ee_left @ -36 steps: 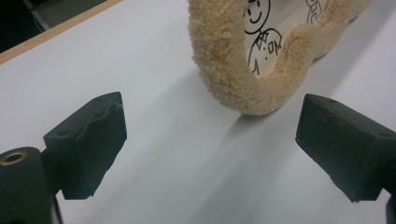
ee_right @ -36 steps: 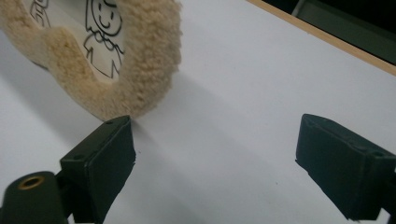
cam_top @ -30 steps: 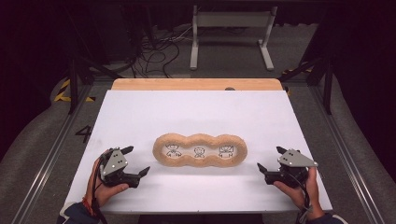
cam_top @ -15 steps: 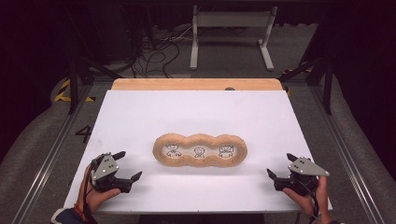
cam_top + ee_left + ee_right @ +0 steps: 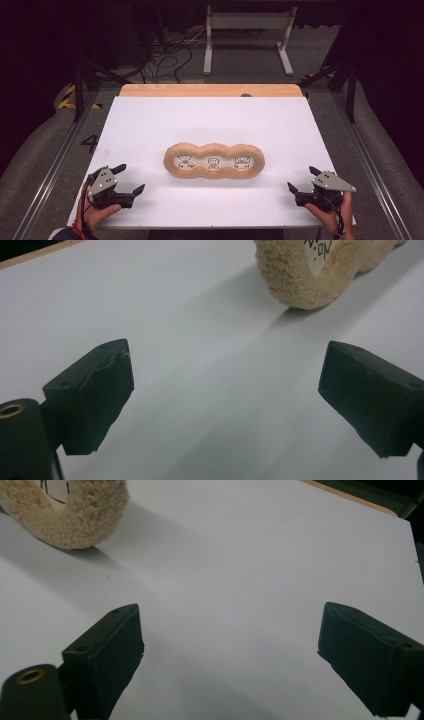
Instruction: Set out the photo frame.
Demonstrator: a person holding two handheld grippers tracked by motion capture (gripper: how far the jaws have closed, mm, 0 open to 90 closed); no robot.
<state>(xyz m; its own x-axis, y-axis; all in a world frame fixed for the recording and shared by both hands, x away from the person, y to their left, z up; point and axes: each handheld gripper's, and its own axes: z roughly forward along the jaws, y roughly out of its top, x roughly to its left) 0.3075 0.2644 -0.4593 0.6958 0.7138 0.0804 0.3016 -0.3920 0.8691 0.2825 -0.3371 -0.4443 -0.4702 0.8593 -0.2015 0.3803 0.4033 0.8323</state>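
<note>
A tan fuzzy three-lobed ring (image 5: 214,161) lies flat in the middle of the white table top (image 5: 210,120), with a small line drawing inside each lobe. One end of the ring (image 5: 310,275) shows at the top of the left gripper view, the other end (image 5: 70,515) at the top left of the right gripper view. My left gripper (image 5: 129,179) rests near the front left corner, open and empty. Near the front right corner my right gripper (image 5: 303,180) is open too, nothing between its fingers. Both point inward toward the ring, well short of it.
A wooden strip (image 5: 210,90) runs along the table's far edge. Beyond it on the dark floor are a metal stand (image 5: 247,30) and loose cables (image 5: 165,55). Metal rails (image 5: 45,175) flank the table on both sides.
Both hands have drawn back toward the front edge of the table, away from the ring. Both grippers stay open. The ring has not moved.
</note>
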